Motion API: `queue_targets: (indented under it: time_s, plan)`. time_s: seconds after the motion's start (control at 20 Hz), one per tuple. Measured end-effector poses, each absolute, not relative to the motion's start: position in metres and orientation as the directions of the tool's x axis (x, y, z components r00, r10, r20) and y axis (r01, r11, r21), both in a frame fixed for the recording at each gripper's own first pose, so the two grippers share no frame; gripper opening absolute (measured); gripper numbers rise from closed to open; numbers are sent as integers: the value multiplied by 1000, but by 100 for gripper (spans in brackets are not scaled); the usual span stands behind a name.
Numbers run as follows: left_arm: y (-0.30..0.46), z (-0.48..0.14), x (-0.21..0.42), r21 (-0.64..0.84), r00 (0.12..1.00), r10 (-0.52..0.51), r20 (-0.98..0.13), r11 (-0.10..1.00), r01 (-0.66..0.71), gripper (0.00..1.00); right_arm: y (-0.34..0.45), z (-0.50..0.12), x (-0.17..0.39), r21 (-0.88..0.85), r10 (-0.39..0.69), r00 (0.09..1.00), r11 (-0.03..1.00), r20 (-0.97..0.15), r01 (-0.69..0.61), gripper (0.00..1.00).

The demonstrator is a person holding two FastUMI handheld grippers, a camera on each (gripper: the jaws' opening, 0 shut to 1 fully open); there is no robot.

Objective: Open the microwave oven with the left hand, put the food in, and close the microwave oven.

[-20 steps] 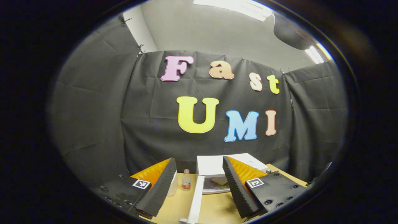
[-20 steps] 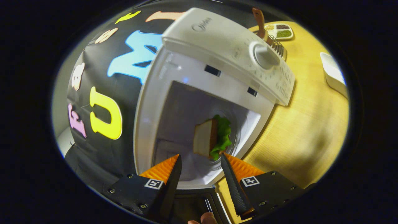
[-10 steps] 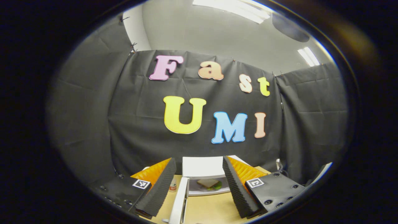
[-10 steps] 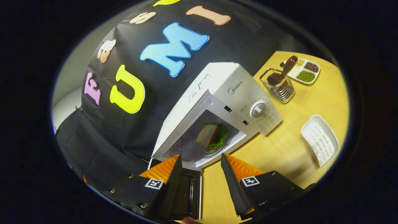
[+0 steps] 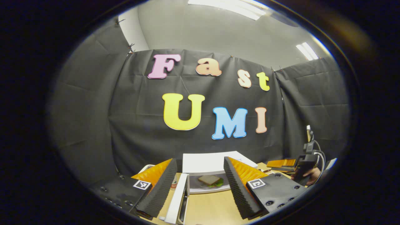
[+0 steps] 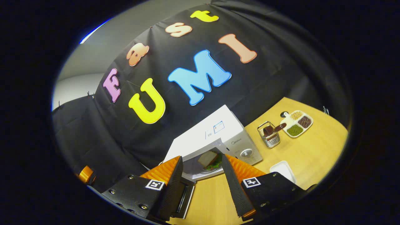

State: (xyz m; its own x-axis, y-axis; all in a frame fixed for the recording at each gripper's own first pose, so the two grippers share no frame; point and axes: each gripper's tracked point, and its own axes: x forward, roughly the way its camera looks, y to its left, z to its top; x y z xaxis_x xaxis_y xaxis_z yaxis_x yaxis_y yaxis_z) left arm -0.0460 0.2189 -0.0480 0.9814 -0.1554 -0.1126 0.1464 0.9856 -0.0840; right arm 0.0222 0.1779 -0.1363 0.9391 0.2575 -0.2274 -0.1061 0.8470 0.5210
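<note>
inside, sandwich [image 6: 207, 158] in open microwave [image 6: 218, 137]

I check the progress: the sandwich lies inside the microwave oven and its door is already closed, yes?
Not quite. The sandwich does lie inside the microwave oven, but its door stands open, as the left gripper view shows.

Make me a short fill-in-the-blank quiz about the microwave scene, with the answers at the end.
1. The sandwich lies inside the ____.
2. The microwave door stands ____.
3. The right gripper holds ____ between its fingers.
4. The metal basket stands beside the divided dish on the ____.

Missing words: microwave; open; nothing; table
</note>
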Motion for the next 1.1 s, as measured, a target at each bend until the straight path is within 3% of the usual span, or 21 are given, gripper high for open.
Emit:
queue_targets:
  time_s: [0.35, 0.5, 0.9, 1.0, 1.1]
  plan:
    - [222, -61, -51, -44, 982, -137, -129, 990, 133, 94, 139, -52, -16, 184, 67, 996, 981, -55, -56, 76]
    - [230, -75, -64, -39, 979, -132, -154, 991, 128, 94, 147, -35, -29, 93, 66, 998, 994, -18, -64, 76]
    - [298, -120, -108, -11, 980, -47, -191, 999, 46, 95, 171, -29, -37, 102, 128, 992, 987, -14, -126, 82]
    - [323, -150, -118, 12, 973, -17, -231, 1000, 21, 97, 175, -26, -38, 101, 138, 990, 985, -6, -137, 94]
    - [340, -187, -125, 8, 952, -7, -306, 1000, 10, 97, 176, -24, -38, 99, 136, 991, 986, -3, -135, 98]
